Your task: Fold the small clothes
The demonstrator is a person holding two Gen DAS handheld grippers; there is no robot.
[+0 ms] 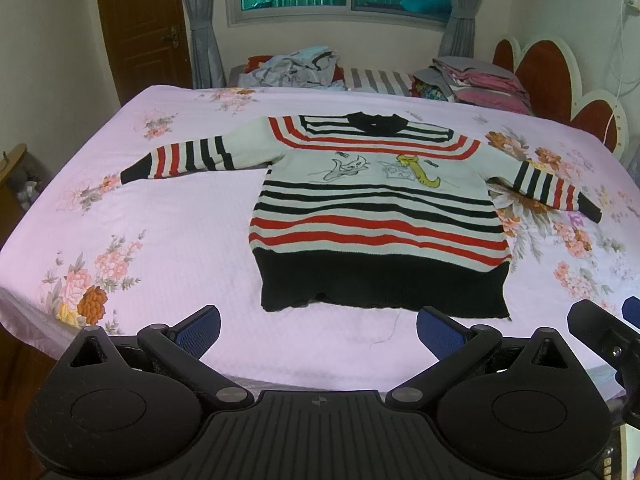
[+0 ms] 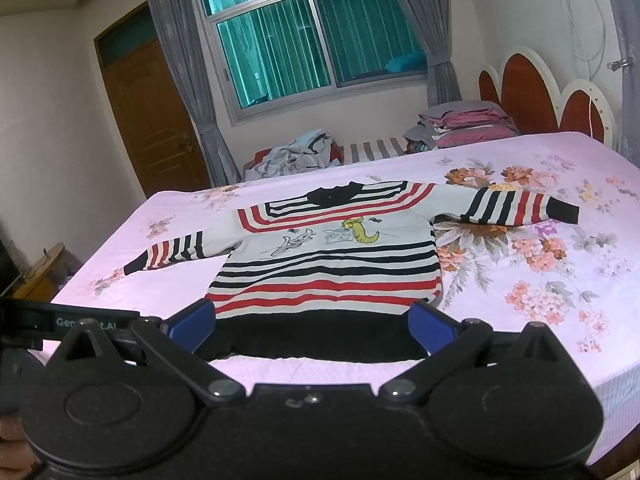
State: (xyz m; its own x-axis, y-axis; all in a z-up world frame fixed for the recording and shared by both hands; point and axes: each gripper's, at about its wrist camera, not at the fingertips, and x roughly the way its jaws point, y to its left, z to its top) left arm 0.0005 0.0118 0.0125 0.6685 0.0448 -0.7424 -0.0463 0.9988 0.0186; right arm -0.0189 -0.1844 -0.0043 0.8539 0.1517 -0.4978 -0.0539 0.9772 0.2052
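Holding both grippers: we are keeping them over the near edge of the bed, spread wide and gripping nothing.
Left gripper [image 1: 318,326]: we are seeing its blue pads [image 1: 200,328] parted, hanging just short of the sweater's black hem, not touching it.
Right gripper [image 2: 312,322]: we are seeing its fingers released too, its blue pads [image 2: 430,326] framing the black hem from either side in its own view; whether they are touching the knit, we cannot tell.
Sweater [image 1: 376,208]: it is lying flat and face up in the middle of the bed, neck toward the window, both striped sleeves spread out sideways, cartoon print across the chest.
Bed sheet [image 1: 160,220]: we are looking at pink cloth with flower prints, lying smooth under the sweater.
Clothes pile [image 1: 304,66]: it is sitting rumpled past the far edge of the bed.
Folded stack [image 1: 480,78]: it is resting near the red headboard [image 1: 544,76].
Window [image 2: 316,36]: it is showing behind grey curtains, beside a brown door [image 2: 152,116].
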